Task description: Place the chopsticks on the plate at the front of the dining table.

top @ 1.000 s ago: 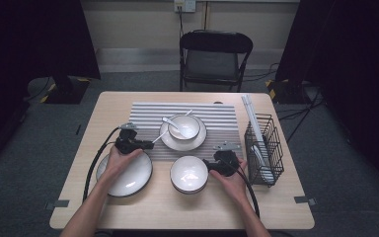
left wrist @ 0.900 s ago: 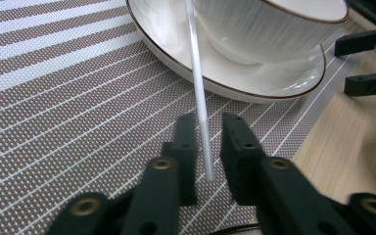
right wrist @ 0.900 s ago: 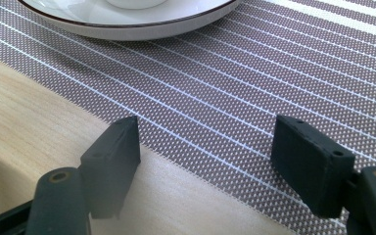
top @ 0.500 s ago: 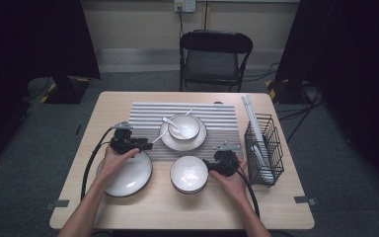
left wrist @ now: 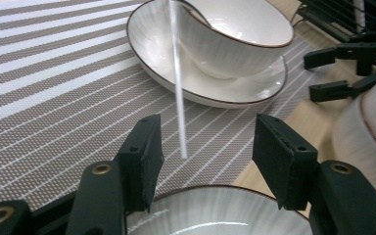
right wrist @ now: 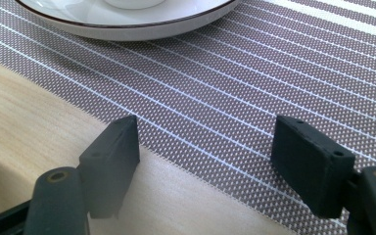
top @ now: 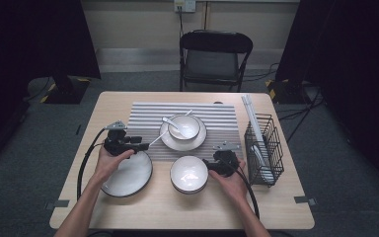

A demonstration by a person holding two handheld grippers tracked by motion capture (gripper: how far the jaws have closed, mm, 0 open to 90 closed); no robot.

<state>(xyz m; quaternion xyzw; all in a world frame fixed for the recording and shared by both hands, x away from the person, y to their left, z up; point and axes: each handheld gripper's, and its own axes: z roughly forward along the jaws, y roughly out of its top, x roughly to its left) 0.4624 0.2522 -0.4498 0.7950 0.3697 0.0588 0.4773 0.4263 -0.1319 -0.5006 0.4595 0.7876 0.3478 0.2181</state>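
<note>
- White porcelain sits free under my left tool (top: 139, 142): its jaws have just been opening, and the plate (top: 127, 174) near the bench's front-left corner now lies flat with nothing between the jaws.
- From the left gripper view, the plate's rim (left wrist: 215, 208) shows below the parted jaws, and a thin white stick (left wrist: 178, 88) lies on the striped mat (top: 143, 121) ahead, untouched.
- Compared with a second ago, my left tool has lifted off the plate, which I read as the plate being placed.
- My right tool (top: 208, 164) stands open and empty beside the bowl (top: 189, 173) at the front edge, jaws over the mat's border (right wrist: 215, 147).
- Next, I judge, comes the bowl.
</note>
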